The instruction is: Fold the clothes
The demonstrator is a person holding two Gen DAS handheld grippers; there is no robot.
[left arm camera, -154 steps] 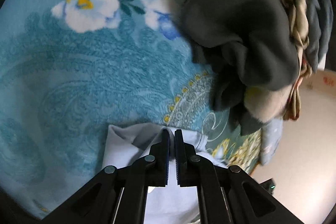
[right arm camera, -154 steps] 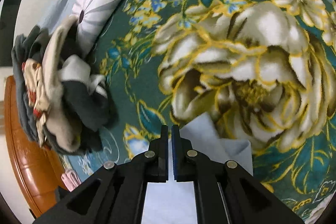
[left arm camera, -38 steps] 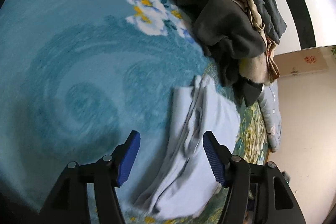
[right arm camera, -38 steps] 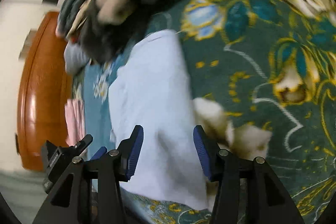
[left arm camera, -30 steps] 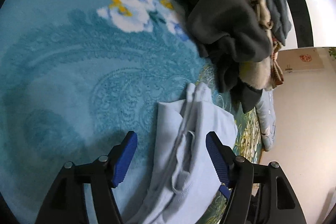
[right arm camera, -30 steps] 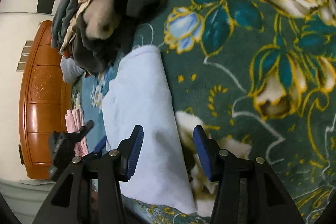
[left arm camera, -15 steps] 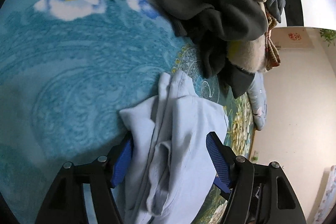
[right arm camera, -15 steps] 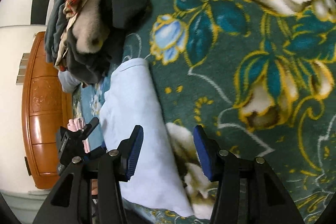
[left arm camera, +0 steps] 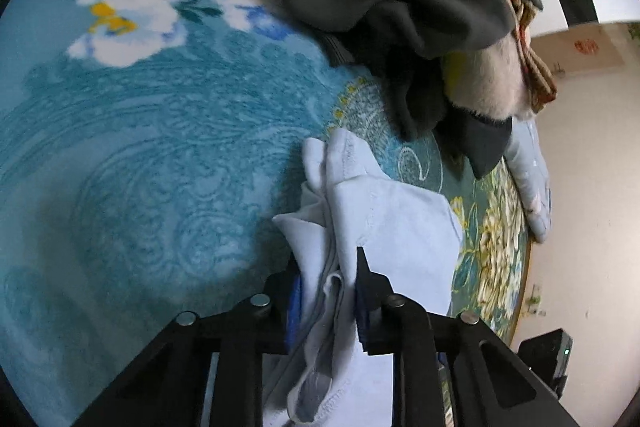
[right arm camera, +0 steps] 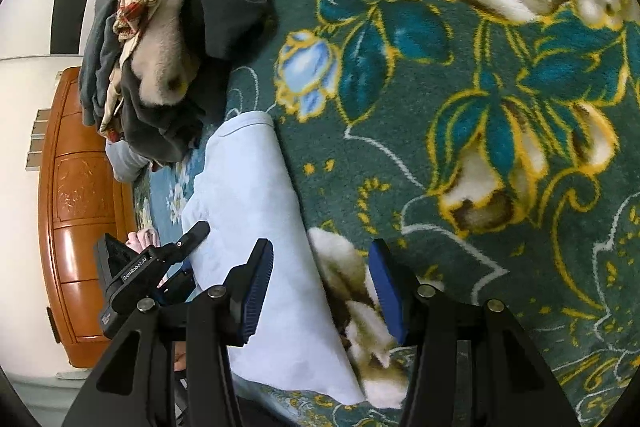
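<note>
A pale blue garment (left arm camera: 396,219) lies folded on the flowered blanket (left arm camera: 140,147); it also shows in the right wrist view (right arm camera: 248,211). My left gripper (left arm camera: 326,279) is closed on the bunched layered edge of the garment, fabric pinched between its fingers. It also shows in the right wrist view (right arm camera: 160,263), at the garment's left edge. My right gripper (right arm camera: 320,271) is open and empty, low over the garment's right edge and the blanket (right arm camera: 480,147).
A pile of unfolded dark grey, beige and patterned clothes (left arm camera: 420,7) lies just beyond the garment, also in the right wrist view (right arm camera: 160,47). A pillow (left arm camera: 528,179) sits at the bed edge. A wooden headboard (right arm camera: 76,207) stands beside the bed.
My left gripper has moved onto the garment's bunched edge and closed on it. My right gripper stays open and has barely moved.
</note>
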